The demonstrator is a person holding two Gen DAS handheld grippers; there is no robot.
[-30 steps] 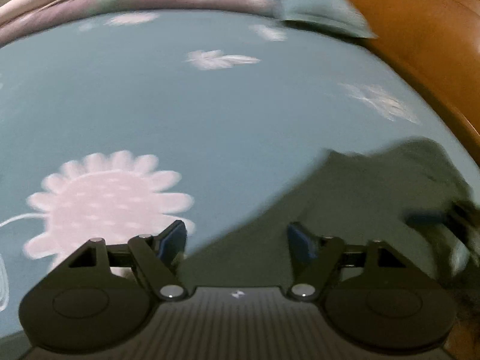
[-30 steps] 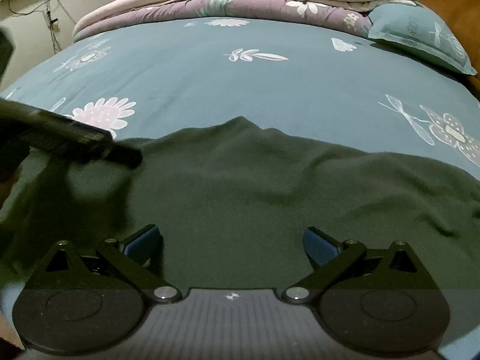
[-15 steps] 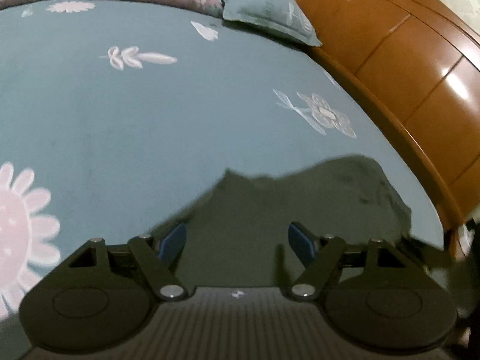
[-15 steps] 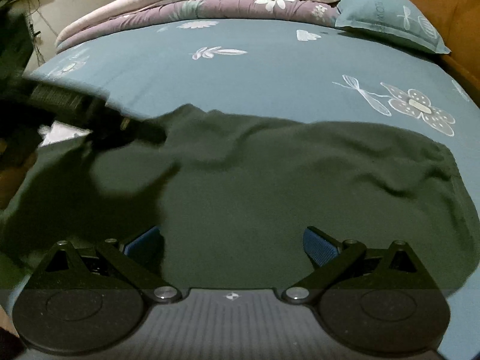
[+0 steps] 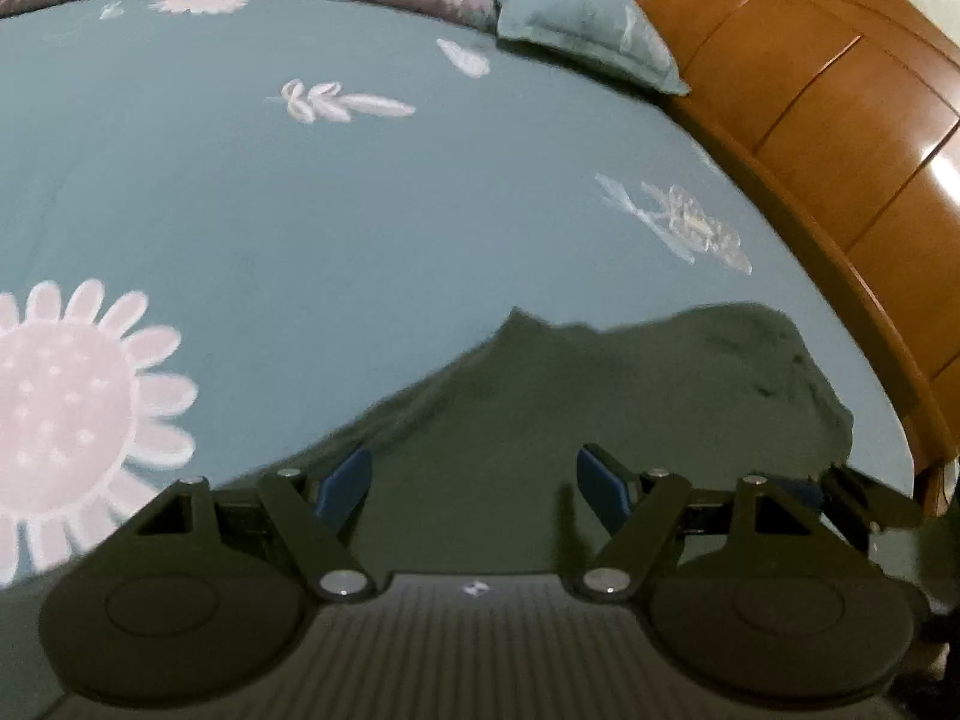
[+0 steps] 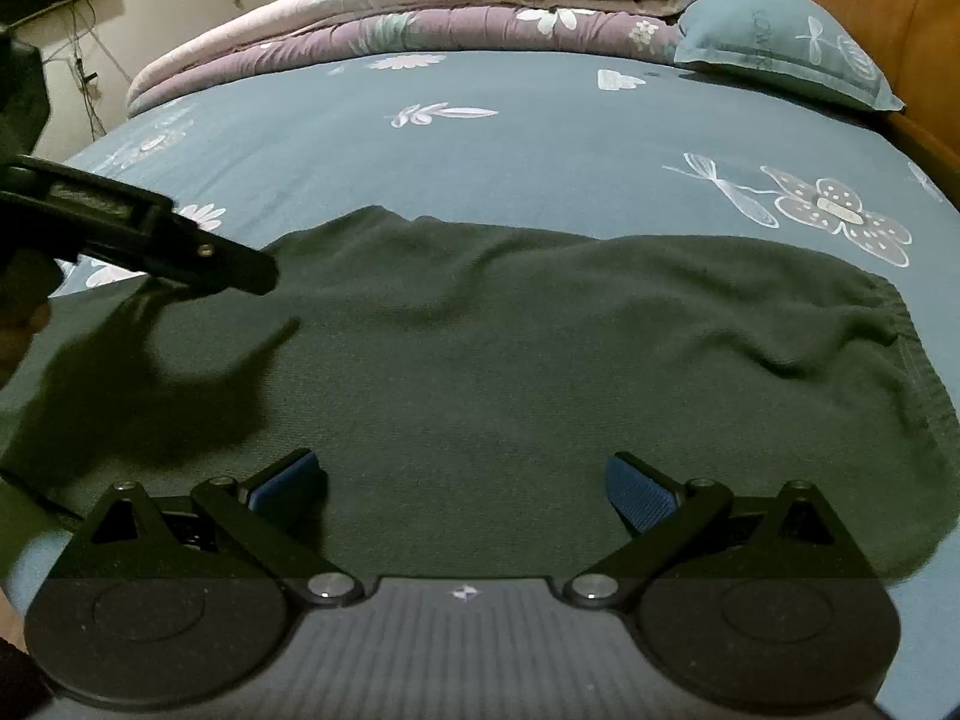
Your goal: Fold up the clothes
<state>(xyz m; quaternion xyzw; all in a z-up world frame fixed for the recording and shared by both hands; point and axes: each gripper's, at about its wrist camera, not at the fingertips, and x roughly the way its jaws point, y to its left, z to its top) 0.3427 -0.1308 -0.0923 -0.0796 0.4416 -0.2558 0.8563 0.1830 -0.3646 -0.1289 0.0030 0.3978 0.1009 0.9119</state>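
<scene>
While the dark green garment (image 6: pixel 480 372) lay spread flat on the blue flowered bedsheet (image 6: pixel 540 138), both hand-held grippers hung above its near part, pointing down and forward across it. The right gripper (image 6: pixel 465 483) stood wide, its blue pads well apart, with nothing pinched between them; the cloth showed through the gap directly beneath and ahead of it. From that gripper the garment ran away forward and out to both sides, its ribbed hem (image 6: pixel 918 372) off to the right and a rumpled fold running ahead and to the right. The left gripper (image 6: pixel 240 270) reached in from the left of the right one, its black finger above the garment's far left part and casting a shadow on the cloth below it.

Seen from the left gripper (image 5: pixel 474 480) itself, its jaws were opening, the blue pads apart and nothing gripped; the garment (image 5: pixel 600 396) lay under and ahead of them, stretching off to the right, where part of the right gripper (image 5: pixel 870 498) showed at its edge. A large pink flower print (image 5: pixel 60 420) on the bedsheet (image 5: pixel 360 210) lay to the left of that gripper. Far ahead of both lay a folded quilt (image 6: pixel 456 6) and a blue pillow (image 6: pixel 780 42), with a wooden headboard (image 5: pixel 840 120) along the right.
</scene>
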